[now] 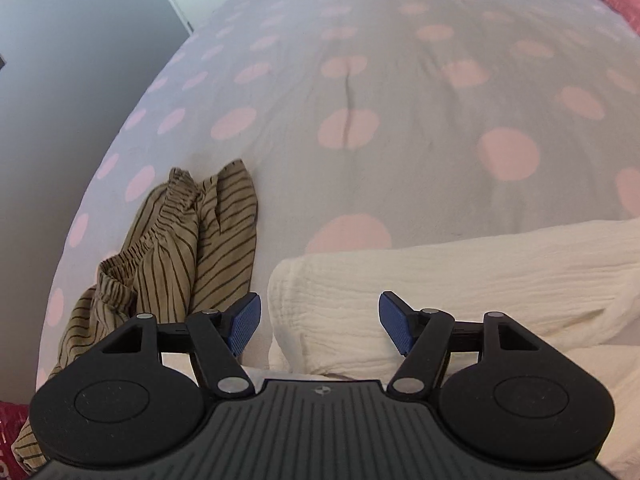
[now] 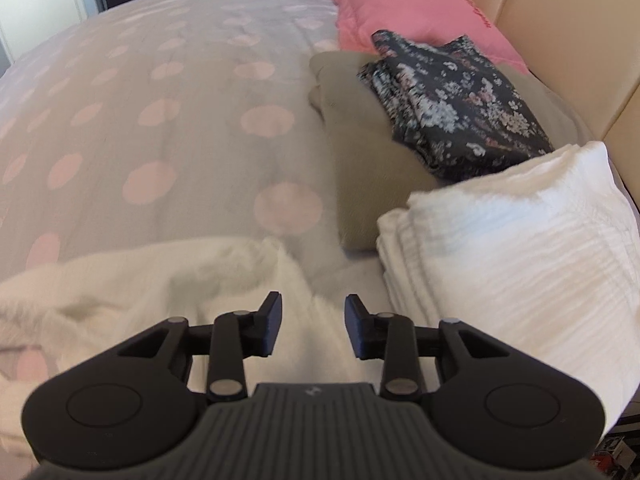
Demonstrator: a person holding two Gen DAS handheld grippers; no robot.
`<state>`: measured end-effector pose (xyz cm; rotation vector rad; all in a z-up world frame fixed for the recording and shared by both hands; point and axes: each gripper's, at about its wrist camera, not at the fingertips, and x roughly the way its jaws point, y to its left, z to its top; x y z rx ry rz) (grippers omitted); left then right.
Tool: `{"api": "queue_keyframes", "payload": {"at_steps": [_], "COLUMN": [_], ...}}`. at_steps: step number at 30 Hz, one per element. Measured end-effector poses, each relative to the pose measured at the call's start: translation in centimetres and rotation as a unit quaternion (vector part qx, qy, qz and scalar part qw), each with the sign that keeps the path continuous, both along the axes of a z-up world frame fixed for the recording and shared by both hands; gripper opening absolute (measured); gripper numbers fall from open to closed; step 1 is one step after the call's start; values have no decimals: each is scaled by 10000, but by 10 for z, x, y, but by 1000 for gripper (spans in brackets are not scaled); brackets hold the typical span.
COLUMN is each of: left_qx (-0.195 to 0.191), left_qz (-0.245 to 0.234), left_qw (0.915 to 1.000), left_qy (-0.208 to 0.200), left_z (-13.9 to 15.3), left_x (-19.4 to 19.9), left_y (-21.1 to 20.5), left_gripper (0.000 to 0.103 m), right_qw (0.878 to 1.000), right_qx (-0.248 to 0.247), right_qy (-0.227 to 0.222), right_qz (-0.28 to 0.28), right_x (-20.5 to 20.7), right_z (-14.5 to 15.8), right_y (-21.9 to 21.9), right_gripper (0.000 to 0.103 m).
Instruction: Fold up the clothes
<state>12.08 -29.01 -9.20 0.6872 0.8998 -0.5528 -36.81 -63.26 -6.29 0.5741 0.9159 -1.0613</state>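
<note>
A cream crinkled garment point(image 1: 460, 288) lies on the bed in front of my left gripper point(image 1: 320, 322), which is open above its near left corner and holds nothing. The same cream cloth point(image 2: 160, 280) lies rumpled under my right gripper point(image 2: 313, 326), which is open and empty above it. A crumpled tan striped garment point(image 1: 180, 256) lies to the left in the left wrist view. In the right wrist view, a folded white stack point(image 2: 520, 248), a folded dark floral garment point(image 2: 452, 108) and a folded grey-beige garment point(image 2: 360, 152) sit at the right.
The bed has a grey sheet with pink dots point(image 1: 360, 80). A pink pillow point(image 2: 400, 4) lies at the head end against a beige headboard point(image 2: 568, 20). The bed's left edge point(image 1: 120, 128) drops to the floor. A pink item point(image 1: 12, 432) shows at the lower left corner.
</note>
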Motion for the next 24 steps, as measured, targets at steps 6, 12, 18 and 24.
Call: {"api": "queue_keyframes", "payload": {"at_steps": [6, 12, 18, 24], "left_qx": [392, 376, 150, -628], "left_qz": [381, 570, 573, 911], "left_qw": [9980, 9956, 9957, 9927], "left_qy": [311, 645, 707, 473], "left_z": [-25, -40, -34, 4], "left_x": [19, 22, 18, 20], "left_y": [-8, -7, -6, 14], "left_gripper": [64, 51, 6, 3], "right_qw": [9978, 9937, 9910, 9988], "right_qx": [575, 1094, 1170, 399], "right_qy": [-286, 239, 628, 222], "right_qz": [-180, 6, 150, -192], "right_x": [1, 14, 22, 12], "right_z": [-24, -59, -67, -20], "right_y": [-33, -31, -21, -16], "right_gripper": [41, 40, 3, 2]}}
